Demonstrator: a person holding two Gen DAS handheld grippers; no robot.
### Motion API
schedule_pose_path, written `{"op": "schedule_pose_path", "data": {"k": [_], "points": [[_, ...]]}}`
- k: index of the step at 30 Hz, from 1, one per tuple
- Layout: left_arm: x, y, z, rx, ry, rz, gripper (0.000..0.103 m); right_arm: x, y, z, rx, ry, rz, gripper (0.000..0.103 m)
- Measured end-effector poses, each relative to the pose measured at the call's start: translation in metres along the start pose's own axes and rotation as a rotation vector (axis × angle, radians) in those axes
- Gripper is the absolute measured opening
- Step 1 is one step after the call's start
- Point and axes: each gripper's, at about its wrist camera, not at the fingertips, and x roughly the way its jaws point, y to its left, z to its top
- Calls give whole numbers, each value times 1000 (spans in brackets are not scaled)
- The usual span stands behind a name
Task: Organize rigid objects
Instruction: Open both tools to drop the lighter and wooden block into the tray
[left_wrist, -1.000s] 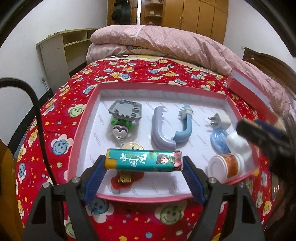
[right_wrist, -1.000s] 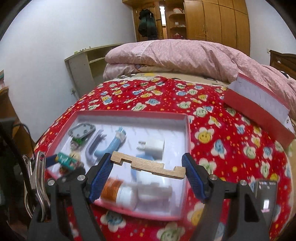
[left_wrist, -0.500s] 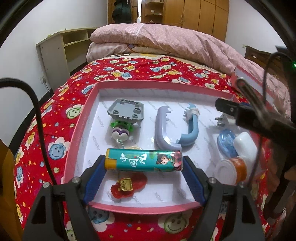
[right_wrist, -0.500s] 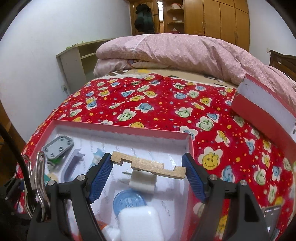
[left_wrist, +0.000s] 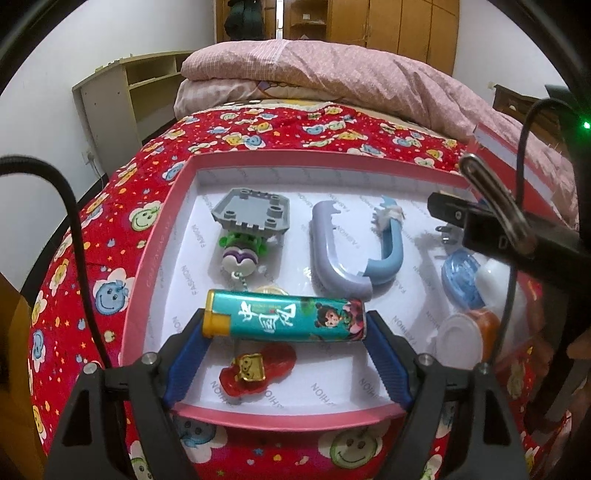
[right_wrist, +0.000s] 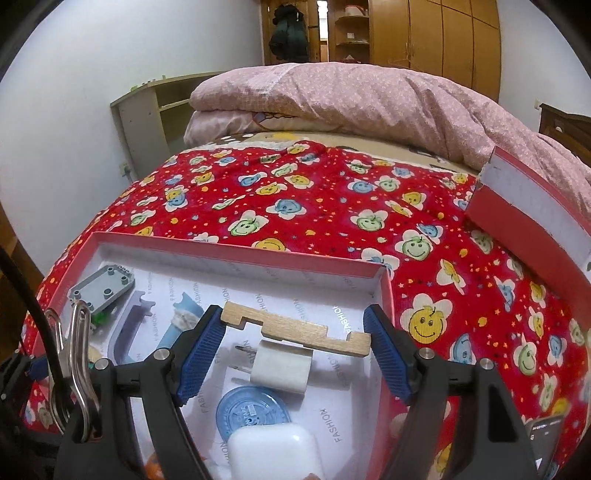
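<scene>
Left tool (left_wrist: 286, 334) clamped on teal tube (left_wrist: 286, 319), jaws wide, pads on both tube ends; tube level, above near part of red tray (left_wrist: 155, 280). Right tool (right_wrist: 295, 341) clamped on notched wood strip (right_wrist: 295, 328), pads on both ends; strip above tray's far right corner, over white plug (right_wrist: 279, 365). Tray on flowered bedspread (right_wrist: 295, 206). In tray: grey plate (left_wrist: 251, 214), lilac handle (left_wrist: 330, 254), blue handle (left_wrist: 388, 247), blue disc (right_wrist: 251, 410), white case (right_wrist: 273, 456), red charm (left_wrist: 255, 369).
</scene>
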Motion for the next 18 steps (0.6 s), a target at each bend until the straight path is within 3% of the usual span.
{"op": "schedule_pose_path", "data": {"k": [7,18], "points": [[0,-2,-1,-2,8,3,86,-5,-2,-2,12,-29,11,86],[-14,-2,-2,5,-14,-1,86,-32,-5,-1,42,-94,62,87]]}}
